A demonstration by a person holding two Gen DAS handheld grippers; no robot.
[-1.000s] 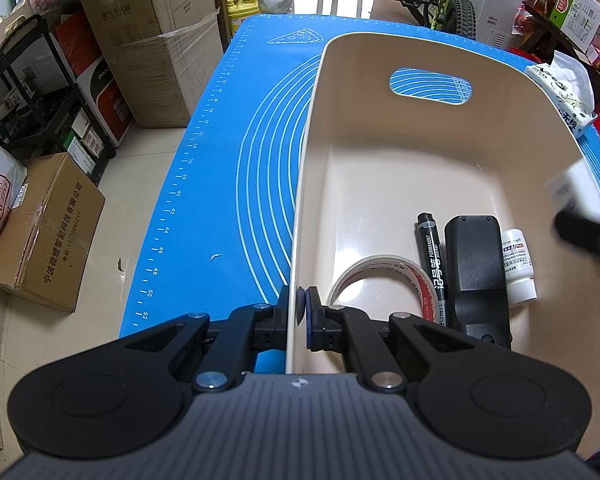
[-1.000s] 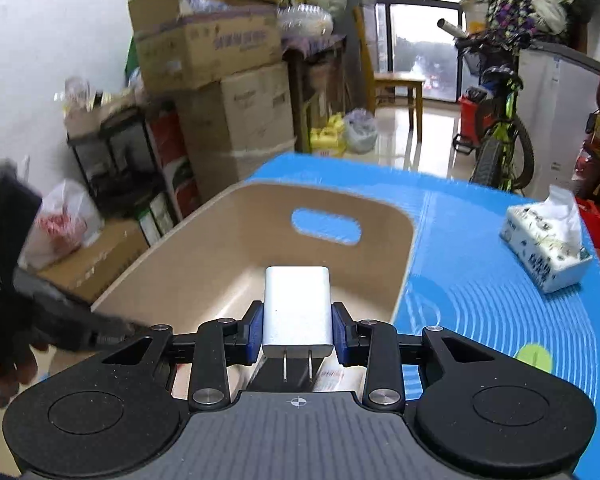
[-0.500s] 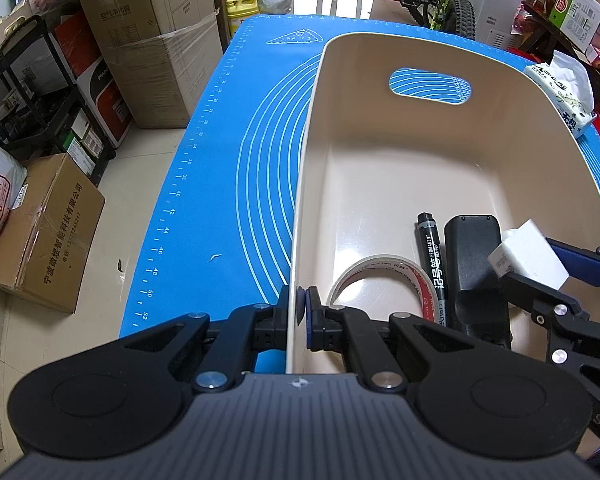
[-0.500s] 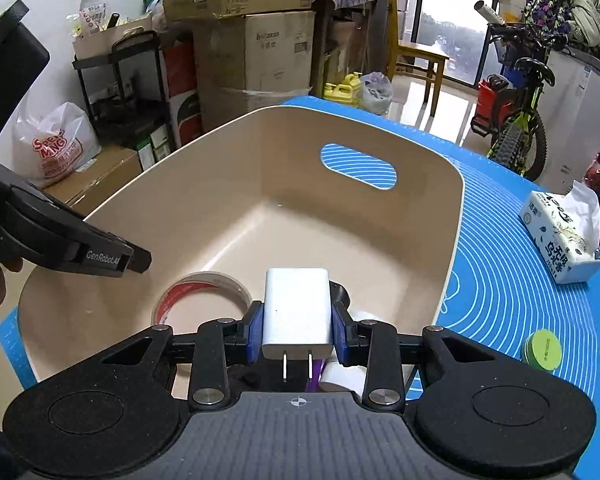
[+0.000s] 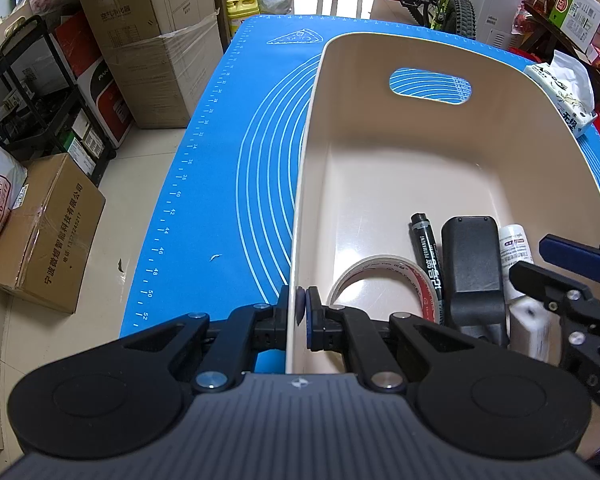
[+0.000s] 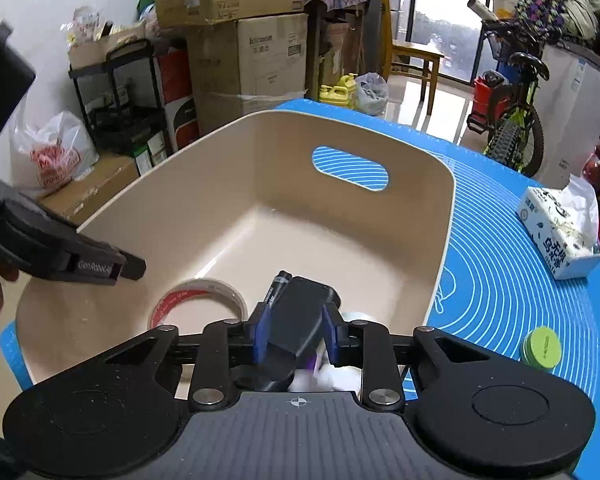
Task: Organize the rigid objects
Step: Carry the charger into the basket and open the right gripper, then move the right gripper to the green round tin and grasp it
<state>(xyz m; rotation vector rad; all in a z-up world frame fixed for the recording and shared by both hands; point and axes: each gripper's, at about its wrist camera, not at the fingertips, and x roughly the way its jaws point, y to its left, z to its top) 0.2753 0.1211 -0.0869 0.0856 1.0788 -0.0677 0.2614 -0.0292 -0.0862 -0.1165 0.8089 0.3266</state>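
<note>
Currently, left tongs clamp the bin's near wall; right tongs stand apart inside the bin, blurred white charger just beneath; it may land tilted against the black remote.

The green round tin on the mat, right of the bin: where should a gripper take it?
Grip the green tin across its round side wall, coming straight down from above. It sits flat and low on the blue mat, clear of the bin.

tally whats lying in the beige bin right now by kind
tape roll: 1
permanent marker: 1
black device: 1
small white bottle: 1
white charger: 1 (blurred)
total: 5
</note>
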